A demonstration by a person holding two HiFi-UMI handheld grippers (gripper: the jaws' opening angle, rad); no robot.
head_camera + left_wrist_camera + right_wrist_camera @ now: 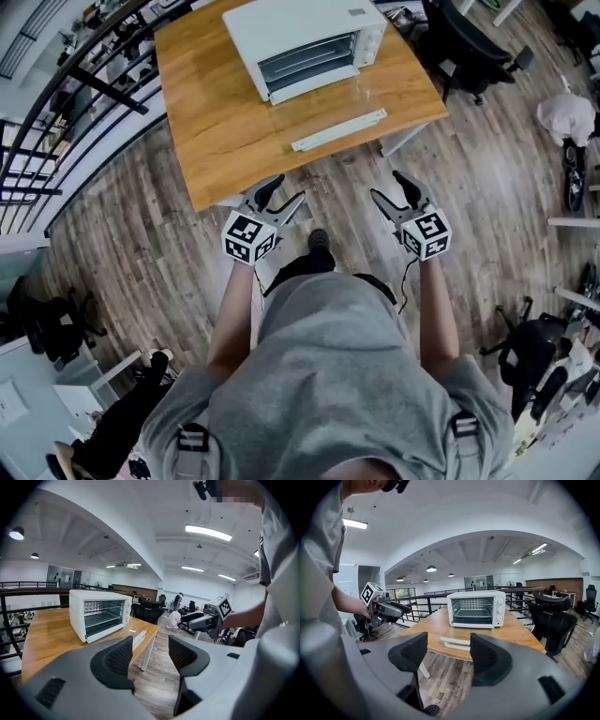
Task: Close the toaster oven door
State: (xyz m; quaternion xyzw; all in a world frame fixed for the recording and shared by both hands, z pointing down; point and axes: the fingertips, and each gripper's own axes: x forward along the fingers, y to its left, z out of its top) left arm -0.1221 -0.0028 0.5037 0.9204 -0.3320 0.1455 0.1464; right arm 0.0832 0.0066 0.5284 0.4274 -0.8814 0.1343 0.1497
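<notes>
Right now your left gripper (283, 192) and right gripper (386, 186) hang short of the table (216, 122), jaws apart and empty, since nothing needs grasping yet. Beyond them, the door (337, 129) lies folded flat toward you from the oven (305, 42), probably ready for lifting.

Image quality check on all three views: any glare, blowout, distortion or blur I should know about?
Head view: strong fisheye bows the wooden table edges; the open glass door of the white toaster oven shows a faint glint. Left gripper view: black corner vignette, ceiling light strip blown out. Right gripper view: same vignette, oven sharp, no motion blur.
</notes>
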